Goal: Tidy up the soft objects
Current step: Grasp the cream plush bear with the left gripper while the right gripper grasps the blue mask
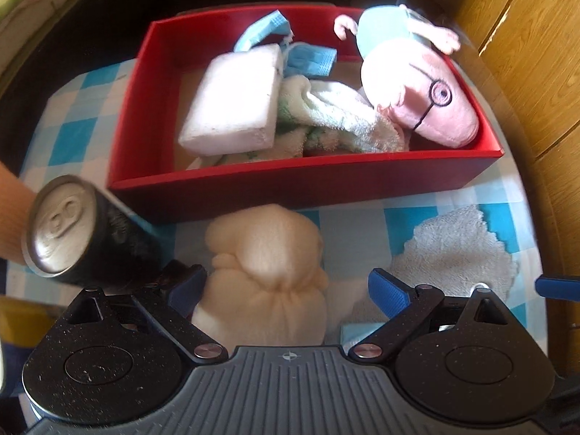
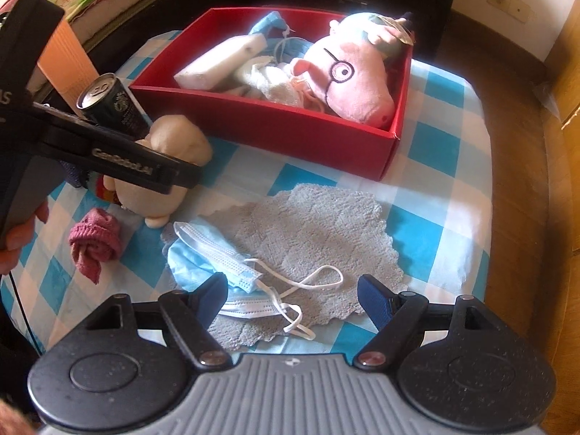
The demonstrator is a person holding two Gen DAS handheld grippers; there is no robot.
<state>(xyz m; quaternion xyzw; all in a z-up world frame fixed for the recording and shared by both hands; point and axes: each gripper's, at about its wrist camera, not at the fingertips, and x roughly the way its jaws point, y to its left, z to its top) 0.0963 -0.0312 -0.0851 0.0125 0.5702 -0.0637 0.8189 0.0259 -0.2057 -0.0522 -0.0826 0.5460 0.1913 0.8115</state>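
A red box [image 1: 301, 185] [image 2: 275, 127] holds a pink pig plush [image 1: 417, 94] [image 2: 348, 83], a white sponge block [image 1: 232, 101], a pale towel [image 1: 337, 116] and blue masks [image 1: 308, 58]. A cream plush [image 1: 268, 264] [image 2: 174, 137] lies in front of the box, between the open fingers of my left gripper [image 1: 286, 293], which also shows from the side in the right wrist view [image 2: 174, 177]. My right gripper [image 2: 293, 297] is open and empty above blue face masks [image 2: 214, 257] lying on a grey cloth [image 2: 326, 224] [image 1: 460, 250].
A black drink can [image 1: 72, 228] [image 2: 112, 101] stands left of the cream plush. A maroon sock ball [image 2: 96, 243] lies on the blue checked tablecloth [image 2: 435, 188]. An orange cup [image 2: 65, 58] stands behind the can. Wooden furniture [image 1: 536, 54] is to the right.
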